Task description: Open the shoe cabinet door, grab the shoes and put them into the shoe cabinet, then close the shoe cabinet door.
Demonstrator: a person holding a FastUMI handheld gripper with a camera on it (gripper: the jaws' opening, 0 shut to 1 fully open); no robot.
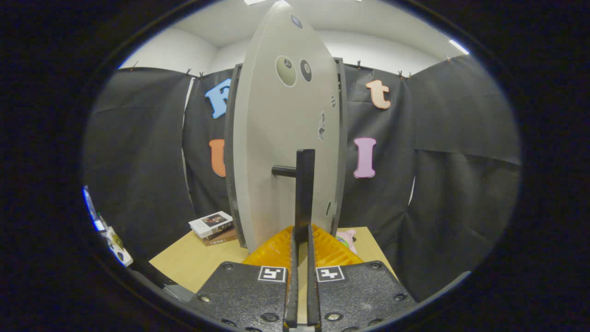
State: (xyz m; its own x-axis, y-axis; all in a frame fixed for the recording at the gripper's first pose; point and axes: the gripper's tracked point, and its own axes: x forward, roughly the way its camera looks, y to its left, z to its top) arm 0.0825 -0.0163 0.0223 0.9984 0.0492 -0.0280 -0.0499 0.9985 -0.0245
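The grey shoe cabinet door [281, 152] stands right in front of me, seen nearly edge-on, with the dark cabinet frame [342, 138] behind it. A black bar handle [304, 184] sticks out from the door on a short stub. My gripper [302, 237] is shut on the handle's lower end, both fingers pressed against it. Two round marks sit high on the door face.
A stack of books [213, 227] lies on the wooden table [193, 263] left of the cabinet. A pink soft object [346, 237] peeks out at the cabinet's right foot. Black cloth walls surround the table on all sides.
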